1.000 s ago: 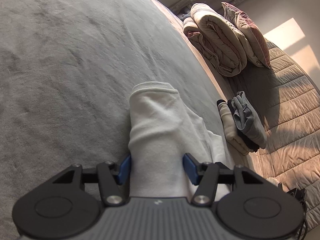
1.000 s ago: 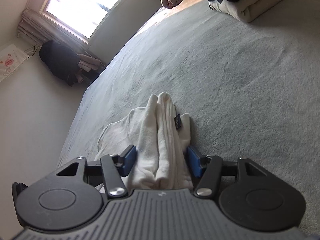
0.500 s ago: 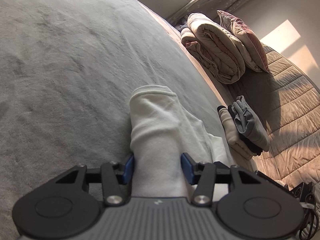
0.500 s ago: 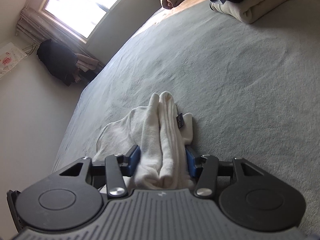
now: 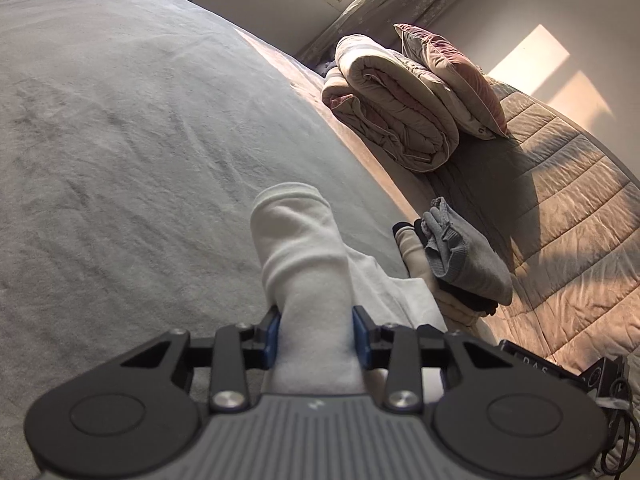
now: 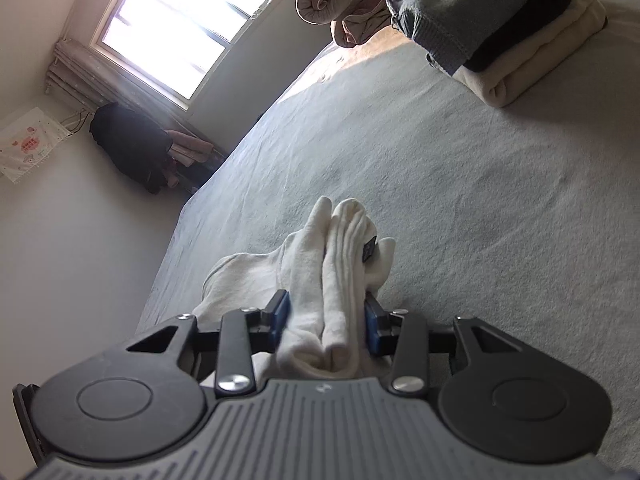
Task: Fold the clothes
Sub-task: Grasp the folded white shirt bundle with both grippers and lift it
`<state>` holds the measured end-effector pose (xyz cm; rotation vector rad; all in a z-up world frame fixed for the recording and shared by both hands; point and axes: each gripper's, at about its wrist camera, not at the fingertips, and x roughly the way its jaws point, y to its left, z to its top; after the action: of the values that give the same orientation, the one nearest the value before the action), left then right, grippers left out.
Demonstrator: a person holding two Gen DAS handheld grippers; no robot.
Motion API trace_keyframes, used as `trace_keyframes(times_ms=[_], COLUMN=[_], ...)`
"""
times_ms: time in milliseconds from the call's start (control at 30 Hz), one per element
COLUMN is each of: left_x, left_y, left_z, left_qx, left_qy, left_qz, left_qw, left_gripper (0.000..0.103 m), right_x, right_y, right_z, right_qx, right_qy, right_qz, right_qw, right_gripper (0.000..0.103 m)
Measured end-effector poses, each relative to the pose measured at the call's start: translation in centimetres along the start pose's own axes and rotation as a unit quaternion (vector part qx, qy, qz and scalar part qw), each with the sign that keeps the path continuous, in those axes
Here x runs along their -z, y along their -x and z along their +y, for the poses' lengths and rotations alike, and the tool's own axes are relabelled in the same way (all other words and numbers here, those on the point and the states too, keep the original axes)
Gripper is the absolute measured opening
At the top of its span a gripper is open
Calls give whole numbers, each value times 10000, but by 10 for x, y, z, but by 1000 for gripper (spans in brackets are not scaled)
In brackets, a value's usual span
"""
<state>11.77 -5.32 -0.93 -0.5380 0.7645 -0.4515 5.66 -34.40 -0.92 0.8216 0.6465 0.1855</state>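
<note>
So both grippers are on the same white garment [image 5: 304, 264], one at each end of a thick folded bundle, on the grey blanket [image 5: 120, 140] that covers the bed. The left gripper [image 5: 316, 334] has its blue pads tight against the sides of a rolled, sleeve-like end, and the jaws are closing on it. Same on the other side: the right gripper [image 6: 326, 322] is closing on a bunch of several layers, pads pressing into the cloth, with a small dark tag [image 6: 369, 249] poking out near the far tip.

What could go wrong, just a guess from how it sits:

- The right side pinches a stack of layers. If the pads only bite the outer ones, the inner layers could slide out once it's carried and the fold falls open.
- The loose part of the garment spreads sideways beyond each grip. Lifted, that slack could drag on the blanket and pull the fold crooked.
- If the two hands move unevenly, the bundle could stretch or twist between them.
- The pile of folded clothes [image 5: 460, 268] sits close by at the blanket's edge, next to the quilted cover [image 5: 560, 220]. A sloppy swing over there could knock the grey top piece off.

The rolled duvet [image 5: 392, 116] is well clear, no worry there.
</note>
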Motion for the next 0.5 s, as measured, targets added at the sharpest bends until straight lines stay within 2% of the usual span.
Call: trace_keyframes(times_ms=[233, 400, 500], left_x=[22, 44, 49], left_y=[-15, -28, -26], left_z=[-19, -8, -3], left_qx=[62, -69, -8], left_qy=[-96, -75, -171], left_qz=[277, 613, 692], left_qw=[9996, 9981, 9975], left_gripper=[38, 41, 44], right_x=[-18, -6, 1], right_y=[19, 17, 16], right_z=[-9, -30, -40], right_qx=[338, 602, 628], right_qy=[288, 371, 435], right_qz=[176, 362, 392], right_qw=[9989, 9968, 9963], right_gripper=[42, 43, 49])
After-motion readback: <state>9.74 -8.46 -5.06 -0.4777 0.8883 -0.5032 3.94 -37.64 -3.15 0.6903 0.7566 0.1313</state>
